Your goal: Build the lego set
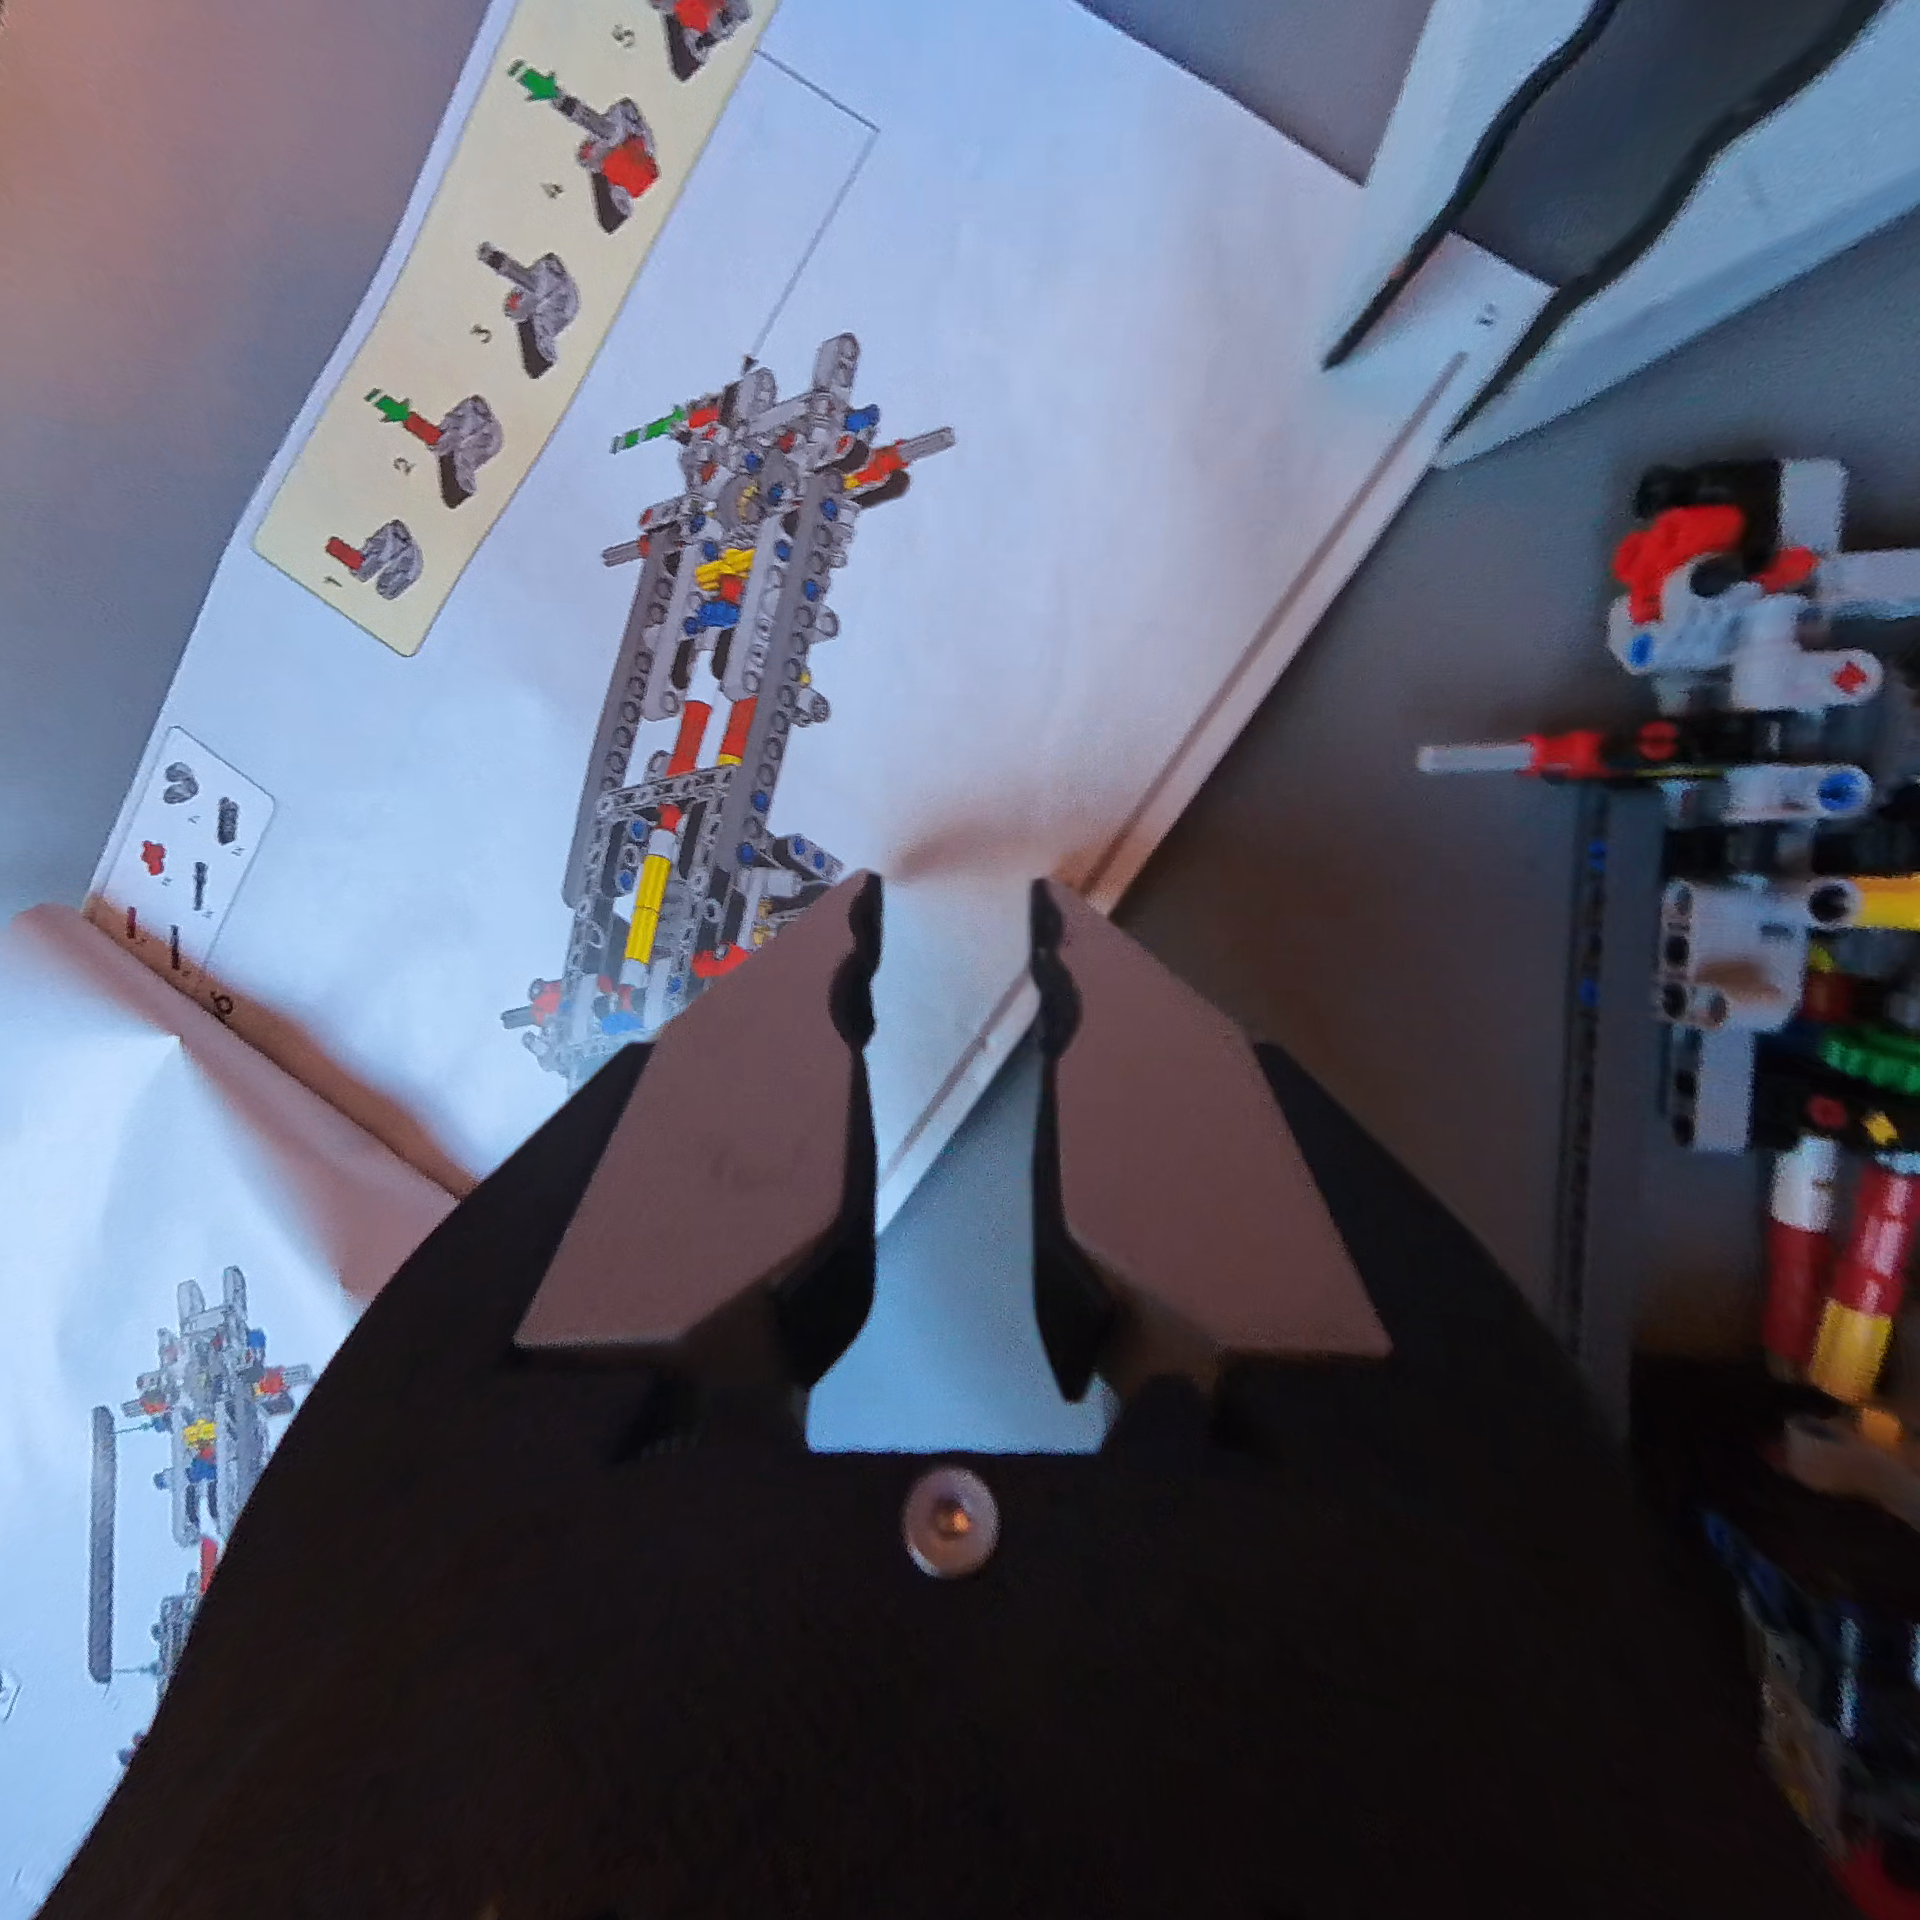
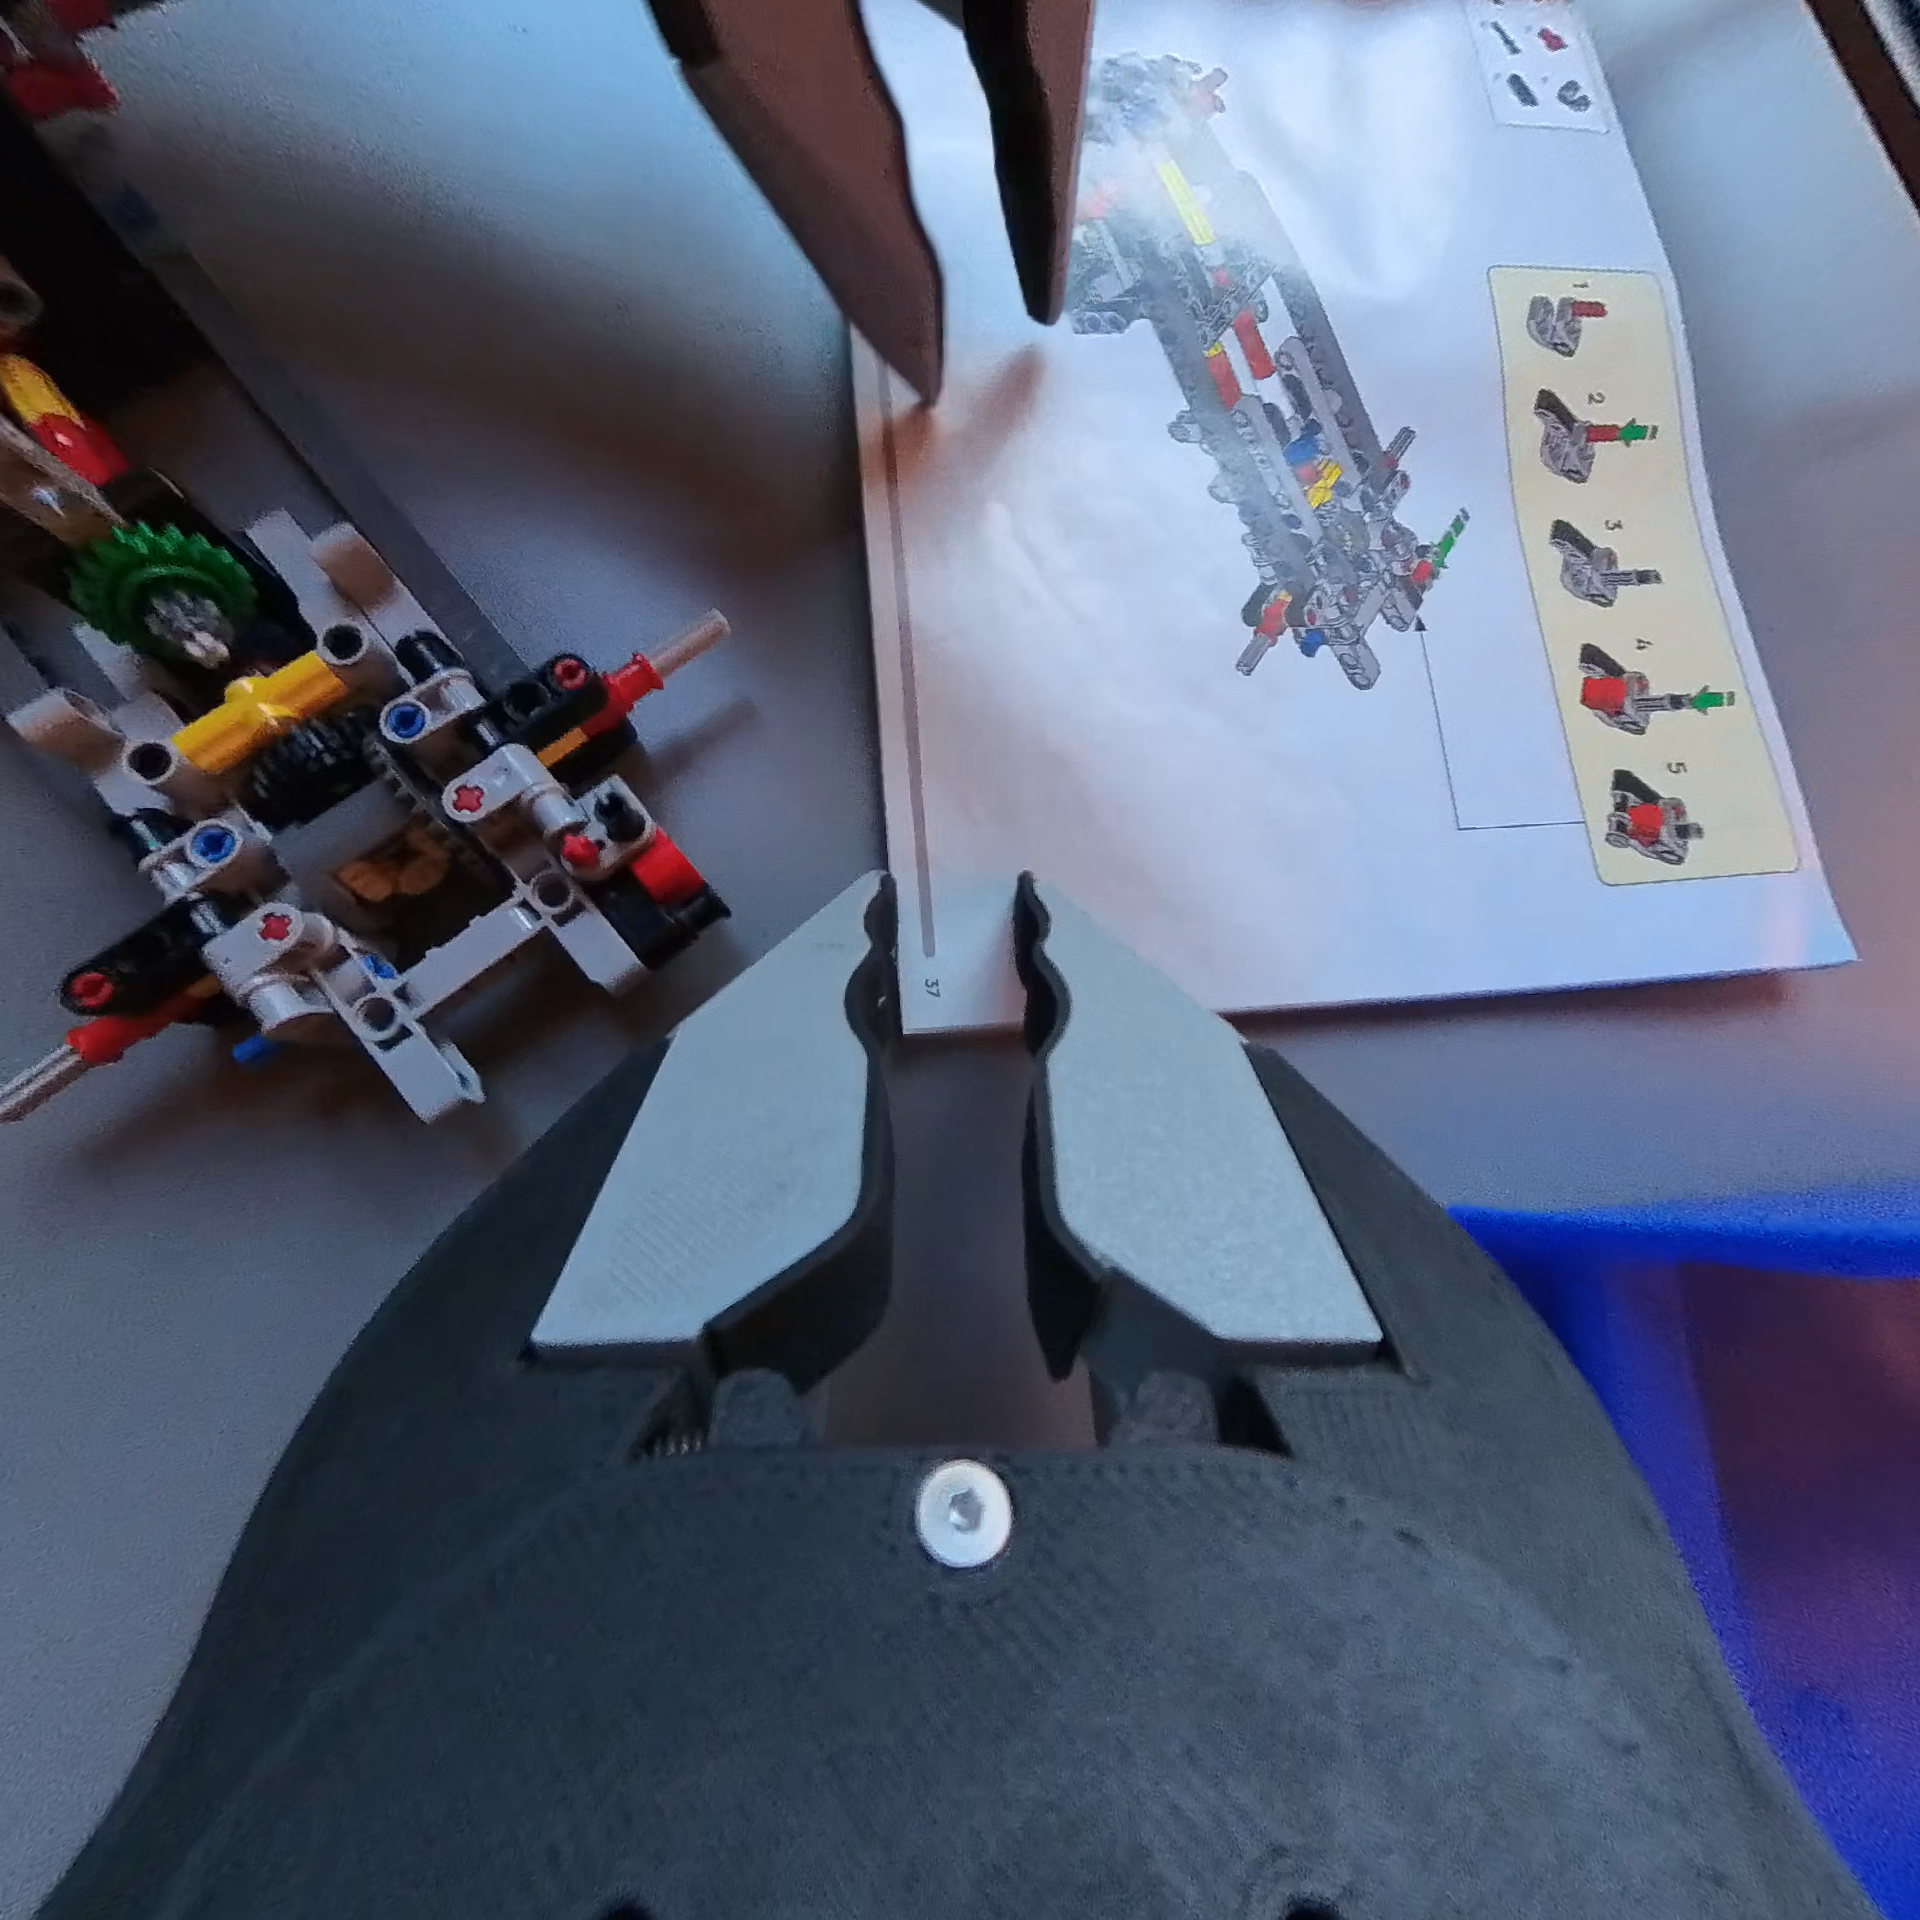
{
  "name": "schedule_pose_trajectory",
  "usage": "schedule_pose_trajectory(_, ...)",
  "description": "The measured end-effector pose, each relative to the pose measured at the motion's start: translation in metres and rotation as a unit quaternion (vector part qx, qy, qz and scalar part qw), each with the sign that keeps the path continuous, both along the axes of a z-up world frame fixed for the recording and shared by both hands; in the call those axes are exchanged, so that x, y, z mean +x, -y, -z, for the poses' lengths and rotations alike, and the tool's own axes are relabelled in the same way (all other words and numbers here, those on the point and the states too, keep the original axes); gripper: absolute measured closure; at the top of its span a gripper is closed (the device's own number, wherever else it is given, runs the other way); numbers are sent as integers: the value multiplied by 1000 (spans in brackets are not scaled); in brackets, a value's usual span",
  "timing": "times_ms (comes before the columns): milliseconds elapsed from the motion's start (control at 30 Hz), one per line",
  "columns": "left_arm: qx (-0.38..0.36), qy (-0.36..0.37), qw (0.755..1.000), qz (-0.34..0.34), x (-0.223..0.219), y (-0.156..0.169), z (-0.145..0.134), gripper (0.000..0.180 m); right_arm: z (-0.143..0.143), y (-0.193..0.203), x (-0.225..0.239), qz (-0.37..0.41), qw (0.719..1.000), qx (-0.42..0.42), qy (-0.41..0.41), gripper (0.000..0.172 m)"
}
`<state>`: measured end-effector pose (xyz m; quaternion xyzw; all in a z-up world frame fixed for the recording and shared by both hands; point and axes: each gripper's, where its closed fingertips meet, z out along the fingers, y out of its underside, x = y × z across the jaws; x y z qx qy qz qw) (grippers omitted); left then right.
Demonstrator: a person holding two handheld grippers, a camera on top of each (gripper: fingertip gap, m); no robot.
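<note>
On the grey bench (image 2: 644, 312), at the left of the right wrist view, lies a part-built brick model (image 2: 343, 790) of white, black, red and yellow pieces with a green gear (image 2: 156, 582). Just right of it lies an open booklet (image 2: 1143, 779) with printed building diagrams. The right tongs (image 2: 954, 935) hang low over the booklet's near left corner, fingers parted with nothing between them but the page below; whether they touch the paper I cannot tell. Farther along the same left edge, the left tongs (image 2: 982, 343) point down at the page, also parted and empty, with one brown fingertip (image 2: 925, 364) at or touching the paper. A blue thing (image 2: 1766, 1351) lies at the right, near the camera. In the left wrist view the left tongs (image 1: 956, 935) stand over the booklet's edge (image 1: 1195, 810), the model (image 1: 1766, 831) to the right.
</note>
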<state>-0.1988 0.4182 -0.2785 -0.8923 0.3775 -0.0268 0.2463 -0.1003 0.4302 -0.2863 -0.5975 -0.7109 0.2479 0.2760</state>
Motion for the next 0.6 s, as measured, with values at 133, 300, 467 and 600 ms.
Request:
schedule_pose_trajectory(133, 1, 4, 1000, 21, 2, 7, 0, 140, -2, 12, -7, -17, 996, -87, -10, 172)
schedule_pose_trajectory(300, 9, 14, 998, 53, 20, 4, 4, 137, -3, 0, -5, 16, 994, -105, -18, 172)
schedule_pose_trajectory(467, 16, 2, 997, 77, 32, -4, 5, 131, -23, -7, -6, 27, 992, -110, -62, 172)
schedule_pose_trajectory(600, 16, -20, 994, 108, 35, -6, 4, 133, -14, -6, -1, 12, 997, -59, -39, 131)
